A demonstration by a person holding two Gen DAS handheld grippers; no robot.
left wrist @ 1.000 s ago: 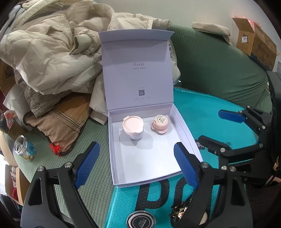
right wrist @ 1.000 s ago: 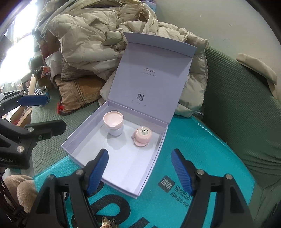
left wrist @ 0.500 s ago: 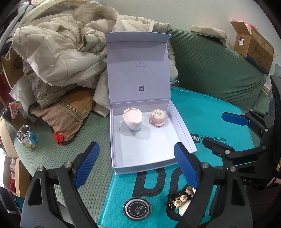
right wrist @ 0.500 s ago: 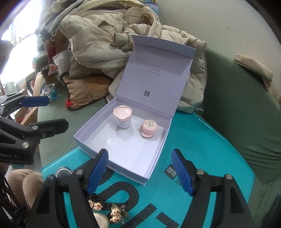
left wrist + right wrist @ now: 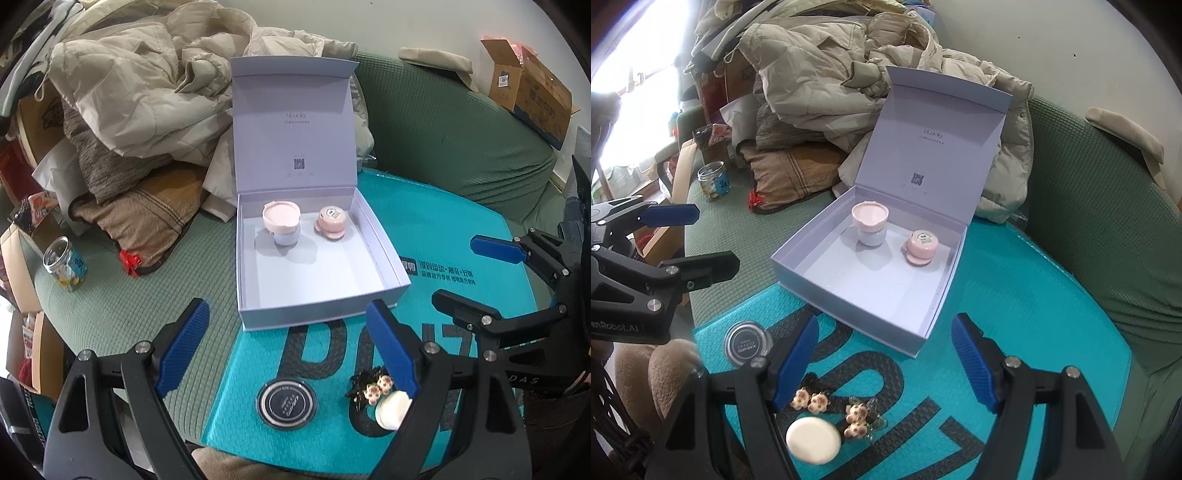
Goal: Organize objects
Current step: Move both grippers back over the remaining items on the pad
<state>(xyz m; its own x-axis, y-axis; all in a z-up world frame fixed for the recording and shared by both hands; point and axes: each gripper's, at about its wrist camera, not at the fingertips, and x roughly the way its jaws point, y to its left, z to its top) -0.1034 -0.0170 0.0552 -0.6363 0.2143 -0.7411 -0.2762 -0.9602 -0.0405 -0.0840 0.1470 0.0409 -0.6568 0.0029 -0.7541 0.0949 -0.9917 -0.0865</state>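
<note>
Both grippers have drawn back from the box (image 5: 317, 258) over the last second: it sat large and close before, and now it lies in mid-frame, with loose things uncovered along the bottom edge that were mostly out of sight earlier. The left gripper (image 5: 288, 347) and the right gripper (image 5: 886, 362) each have their jaws spread wide and hold nothing. The box sits open with its lid upright, partly on the teal mat (image 5: 461, 236) and partly on the green sofa cushion; inside, at the far end, stand a pink-lidded cup (image 5: 281, 227) and a small pink jar (image 5: 330, 223), side by side but apart. The pull-back likely means those two are done with and the next pick is among the things on the mat in front of the box: a round black tin (image 5: 287, 403), a cream puck (image 5: 812, 440) and some clips (image 5: 846, 413) with little bear-like charms. The left view shows the tin plainly at lower centre, while the puck there is half hidden behind the right-hand finger. The right view shows the puck and clips whole at lower left, between its own fingers, and the tin further left, near the left gripper's arm. The right gripper seems better placed for the puck, the left for the tin.
</note>
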